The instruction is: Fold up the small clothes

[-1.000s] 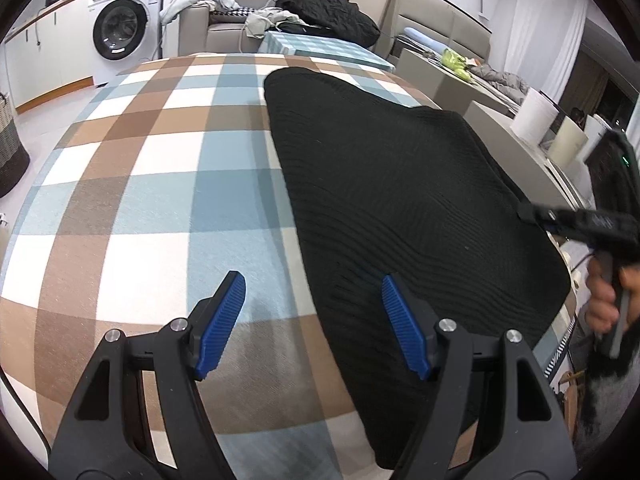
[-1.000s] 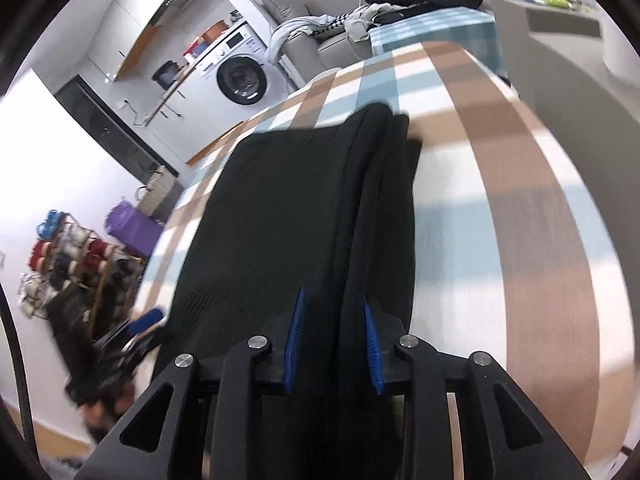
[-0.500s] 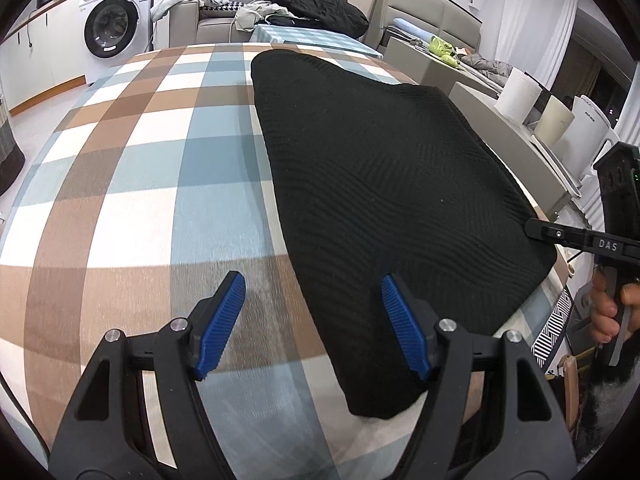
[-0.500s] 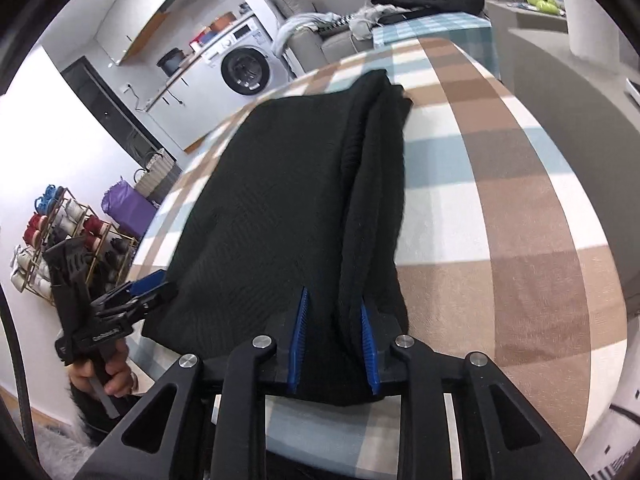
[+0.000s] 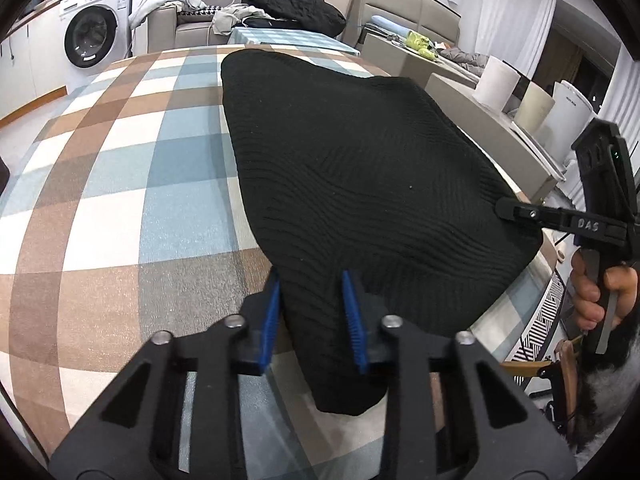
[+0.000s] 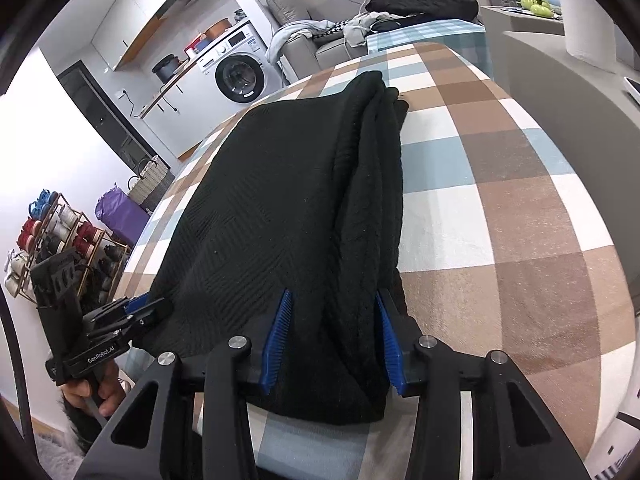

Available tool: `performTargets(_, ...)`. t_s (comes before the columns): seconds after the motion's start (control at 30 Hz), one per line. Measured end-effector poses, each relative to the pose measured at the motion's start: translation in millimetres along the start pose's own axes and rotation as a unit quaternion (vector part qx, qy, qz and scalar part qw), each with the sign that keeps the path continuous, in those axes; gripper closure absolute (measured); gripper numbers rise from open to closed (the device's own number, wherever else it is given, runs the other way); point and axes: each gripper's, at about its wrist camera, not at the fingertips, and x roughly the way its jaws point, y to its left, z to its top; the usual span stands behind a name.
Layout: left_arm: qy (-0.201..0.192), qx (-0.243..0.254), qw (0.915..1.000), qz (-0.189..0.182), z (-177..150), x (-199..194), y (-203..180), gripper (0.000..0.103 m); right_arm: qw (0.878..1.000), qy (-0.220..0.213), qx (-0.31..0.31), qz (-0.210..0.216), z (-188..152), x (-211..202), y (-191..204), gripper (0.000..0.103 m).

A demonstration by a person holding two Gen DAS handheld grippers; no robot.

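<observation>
Closing on the near left corner of the black knit sweater [image 5: 360, 184], the left gripper [image 5: 312, 312] pinches it; the right gripper [image 6: 334, 332] is opening around the folded edge on the checked tablecloth [image 5: 120, 184]

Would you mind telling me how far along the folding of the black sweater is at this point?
Done: the black sweater lies on the checked tablecloth with its right side already doubled into stacked layers. In hand: the left claw is closing on the near left corner, while the right claw is opening around the near right corner. Left: the crosswise fold, since the sweater is one long panel.
</observation>
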Motion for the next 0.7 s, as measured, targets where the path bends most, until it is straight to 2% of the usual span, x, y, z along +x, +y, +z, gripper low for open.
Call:
performTargets(0.03, 0.0, -0.002, 1.0, -0.001, 0.8, 0.3, 0.7, 0.081, 1.0, -0.001, 0.001, 0.003, 0.5, 1.6, 0.5, 0.071)
performTargets(0.13, 0.0, 0.003, 1.0, 0.005, 3.8, 0.7, 1.0, 0.082, 1.0, -0.001, 0.006, -0.004, 3.6, 7.1, 5.3, 0.076)
performTargets(0.43, -0.006, -0.014, 0.9993, 0.035, 31.2, 10.1, 31.7, 0.083, 1.0, 0.006, -0.005, -0.004, 34.2, 40.2, 21.3, 0.076)
performTargets(0.7, -0.013, -0.037, 0.9967, 0.071, 62.9, 24.7, 69.6, 0.083, 0.999, 0.009, -0.037, -0.027, 66.8, 76.2, 49.5, 0.076)
